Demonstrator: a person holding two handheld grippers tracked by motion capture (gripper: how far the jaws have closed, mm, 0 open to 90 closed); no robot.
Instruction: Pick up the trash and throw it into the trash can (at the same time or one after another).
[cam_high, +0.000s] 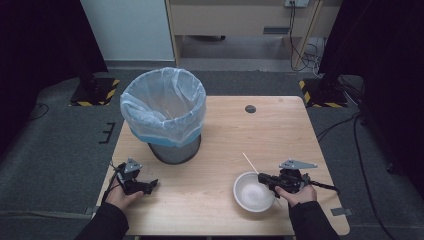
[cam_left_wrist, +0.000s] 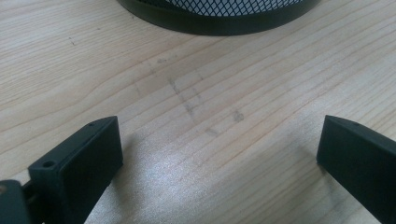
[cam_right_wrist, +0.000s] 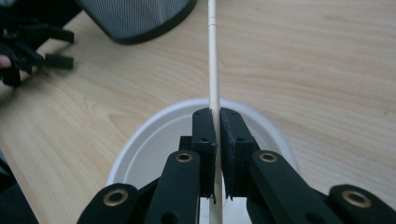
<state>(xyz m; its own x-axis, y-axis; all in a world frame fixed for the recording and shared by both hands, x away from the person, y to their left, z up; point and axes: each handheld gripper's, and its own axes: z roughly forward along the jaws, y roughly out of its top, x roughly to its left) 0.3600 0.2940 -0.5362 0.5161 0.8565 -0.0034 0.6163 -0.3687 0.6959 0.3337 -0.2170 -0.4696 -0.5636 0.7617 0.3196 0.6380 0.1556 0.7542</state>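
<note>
The right hand-held gripper (cam_right_wrist: 216, 119) pinches a thin wooden stick (cam_right_wrist: 213, 56) above the white bowl (cam_high: 252, 191) at the lower right of the counter (cam_high: 225, 150). The left hand-held gripper (cam_left_wrist: 219, 149), jaws spread wide, rests at lower left near the bin (cam_high: 165, 112).

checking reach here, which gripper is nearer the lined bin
Left. The left gripper sits open just in front of the lined bin, near its base. The right gripper is across the table, over the white bowl, shut on a wooden stick.
</note>
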